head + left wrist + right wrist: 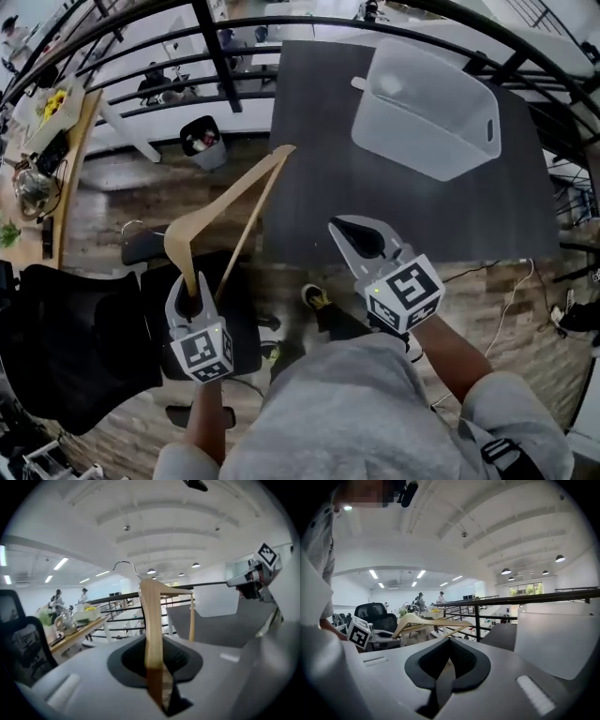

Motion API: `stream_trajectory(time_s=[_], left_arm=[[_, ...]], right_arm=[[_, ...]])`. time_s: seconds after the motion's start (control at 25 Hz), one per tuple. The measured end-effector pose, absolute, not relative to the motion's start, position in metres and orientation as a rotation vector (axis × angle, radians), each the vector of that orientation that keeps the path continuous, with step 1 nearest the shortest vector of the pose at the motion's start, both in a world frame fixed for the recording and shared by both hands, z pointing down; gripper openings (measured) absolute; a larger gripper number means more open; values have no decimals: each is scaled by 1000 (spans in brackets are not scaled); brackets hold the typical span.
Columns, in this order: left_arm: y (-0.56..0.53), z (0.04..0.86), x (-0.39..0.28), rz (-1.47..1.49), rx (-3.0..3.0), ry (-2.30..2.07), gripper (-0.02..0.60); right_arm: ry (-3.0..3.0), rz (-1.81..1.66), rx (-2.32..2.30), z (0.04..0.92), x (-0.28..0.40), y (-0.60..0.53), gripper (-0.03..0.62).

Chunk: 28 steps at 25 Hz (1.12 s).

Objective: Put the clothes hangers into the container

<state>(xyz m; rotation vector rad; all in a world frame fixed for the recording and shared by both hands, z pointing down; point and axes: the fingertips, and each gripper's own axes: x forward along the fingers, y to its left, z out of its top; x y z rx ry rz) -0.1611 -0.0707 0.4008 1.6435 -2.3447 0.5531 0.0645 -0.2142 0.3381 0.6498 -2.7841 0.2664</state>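
Note:
A light wooden clothes hanger (230, 211) with a metal hook (124, 565) is held by one arm's end in my left gripper (190, 298), which is shut on it; the hanger slants up and right toward the dark table's corner. In the left gripper view the wood (152, 620) stands clamped between the jaws. My right gripper (349, 234) hovers over the table's near edge, shut with nothing in it. The translucent white container (427, 112) lies tilted on the dark table (309, 187), beyond both grippers. The right gripper view shows the container (555, 634) close at the right and the hanger (422, 620) to the left.
A black office chair (75, 347) stands at the left beside my left hand. A black railing (216, 56) curves behind the table. A wooden desk (56, 150) with clutter runs along the far left. My feet (314, 298) are on the wood floor below the table edge.

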Motion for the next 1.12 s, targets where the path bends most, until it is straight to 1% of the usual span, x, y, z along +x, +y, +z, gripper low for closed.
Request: stream_trajectory(time_s=[0.4,0.72,1.0,1.12], left_arm=[[-207,350,-54,605,2143,-2082,77],[-305,304,37,726,2328,-2027,77],[-361,283,72,853,2462,-1930,78],[-385,277,93,886,2514,-1880,78]], right_arm=[[-2705,258,1032,325,189,-245,-2],[-2710,275,1111,318,280,-295,-2],[-2724,277,1239,306,316,-312,-1],[-2714,279,1304,302,342,-317,-2]])
